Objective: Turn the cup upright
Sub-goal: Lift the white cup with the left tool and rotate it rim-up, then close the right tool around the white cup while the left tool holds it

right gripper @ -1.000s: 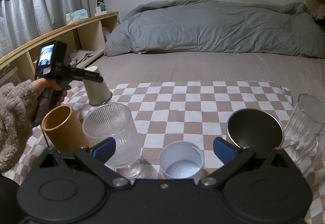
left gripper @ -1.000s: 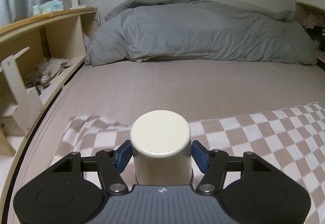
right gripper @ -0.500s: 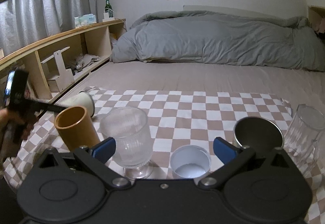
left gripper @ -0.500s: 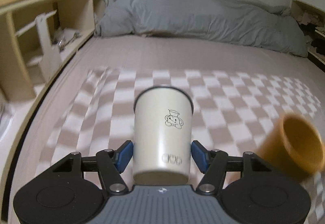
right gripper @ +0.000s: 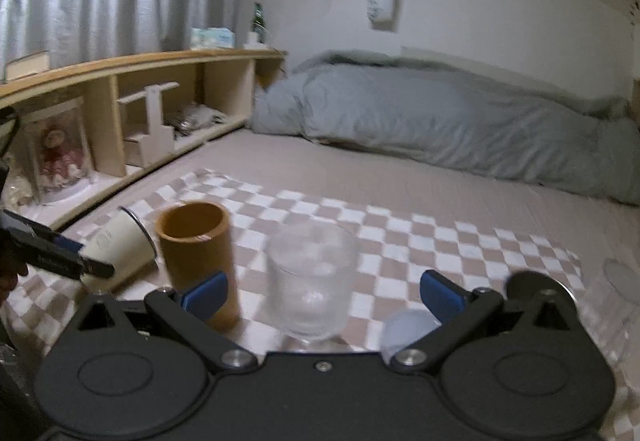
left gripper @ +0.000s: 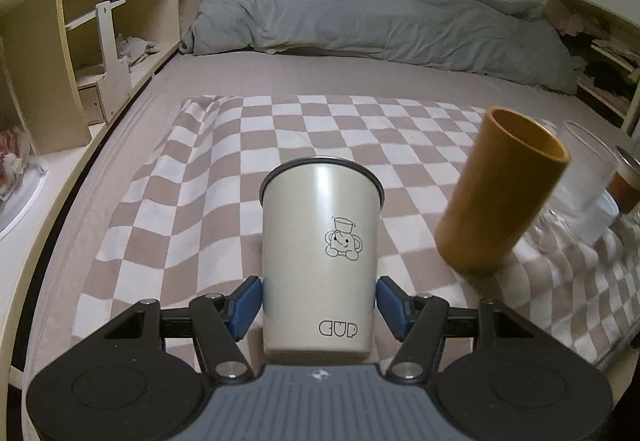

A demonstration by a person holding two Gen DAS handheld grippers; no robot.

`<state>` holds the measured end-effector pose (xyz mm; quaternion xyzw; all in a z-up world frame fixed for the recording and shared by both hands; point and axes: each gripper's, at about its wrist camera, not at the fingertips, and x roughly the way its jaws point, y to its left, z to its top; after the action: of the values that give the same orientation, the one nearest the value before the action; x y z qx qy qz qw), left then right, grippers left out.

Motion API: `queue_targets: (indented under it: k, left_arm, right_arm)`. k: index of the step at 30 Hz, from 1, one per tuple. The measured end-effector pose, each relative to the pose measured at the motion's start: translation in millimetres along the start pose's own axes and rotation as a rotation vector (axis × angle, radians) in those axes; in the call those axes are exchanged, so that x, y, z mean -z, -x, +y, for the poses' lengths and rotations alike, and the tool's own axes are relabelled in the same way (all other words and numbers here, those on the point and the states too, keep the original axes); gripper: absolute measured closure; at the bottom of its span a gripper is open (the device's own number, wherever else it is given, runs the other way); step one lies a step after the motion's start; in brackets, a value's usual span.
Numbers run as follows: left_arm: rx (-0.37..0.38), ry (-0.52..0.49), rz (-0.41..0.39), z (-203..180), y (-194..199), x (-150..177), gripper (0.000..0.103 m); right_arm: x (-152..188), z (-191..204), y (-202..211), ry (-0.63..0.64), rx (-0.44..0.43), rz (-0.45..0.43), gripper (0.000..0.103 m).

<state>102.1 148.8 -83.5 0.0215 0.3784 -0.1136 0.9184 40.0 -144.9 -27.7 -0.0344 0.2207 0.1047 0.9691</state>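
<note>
My left gripper [left gripper: 320, 299] is shut on a cream metal cup [left gripper: 320, 261] with a cartoon and the word "CUP". The blue pads press its lower sides and its dark rim points away from the camera. In the right wrist view the same cup [right gripper: 120, 249] hangs tilted above the checkered cloth, mouth up and to the right, with the left gripper [right gripper: 86, 263] around it. My right gripper [right gripper: 324, 295] is open and empty, raised above the cloth, with a ribbed glass [right gripper: 310, 279] between its fingers' lines.
An orange tumbler [left gripper: 500, 189] stands upright right of the held cup; it also shows in the right wrist view [right gripper: 198, 261]. A small white cup [right gripper: 404, 331], a dark metal cup [right gripper: 536, 287] and a clear glass [right gripper: 618, 281] stand at right. A wooden shelf [left gripper: 80, 41] runs along the left; a grey duvet [left gripper: 380, 13] lies behind.
The left gripper has turned the cream cup from bottom-up toward mouth-up and swung it toward the orange tumbler. The right gripper has lifted and turned left.
</note>
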Motion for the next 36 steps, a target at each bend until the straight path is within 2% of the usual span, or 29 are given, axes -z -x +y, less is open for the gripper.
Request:
queue_targets:
  k: [4, 7, 10, 13, 19, 22, 26, 29, 33, 36]
  left_arm:
    - [0.001, -0.003, 0.002, 2, -1, -1, 0.04]
    - [0.001, -0.018, 0.006, 1, 0, 0, 0.04]
    - [-0.003, -0.039, 0.009, -2, 1, 2, 0.04]
    - [-0.005, -0.055, 0.008, -3, 2, 3, 0.039]
    - [0.011, -0.049, -0.003, 2, 4, 7, 0.039]
    - [0.026, -0.042, -0.002, 5, 5, 9, 0.039]
    - [0.042, -0.034, -0.001, 9, 7, 12, 0.033]
    - [0.045, -0.039, -0.003, 9, 9, 15, 0.033]
    - [0.042, -0.045, -0.005, 10, 10, 18, 0.039]
    - [0.042, -0.045, -0.007, 11, 10, 18, 0.042]
  right_arm:
    - [-14, 14, -7, -0.126, -0.121, 0.026, 0.0]
    - [-24, 32, -21, -0.214, -0.241, 0.09, 0.0]
    - [-29, 57, -43, -0.292, -0.36, 0.198, 0.0]
    - [-27, 80, -72, -0.39, -0.42, 0.318, 0.004]
    - [-9, 103, -121, -0.643, -0.34, 0.427, 0.008]
    - [1, 110, -142, -0.713, -0.315, 0.476, 0.009]
    - [12, 120, -163, -0.744, -0.301, 0.537, 0.01]
    - [11, 129, -171, -0.722, -0.342, 0.544, 0.01]
    - [4, 139, -174, -0.705, -0.332, 0.534, 0.011]
    - [3, 146, -180, -0.705, -0.343, 0.559, 0.016]
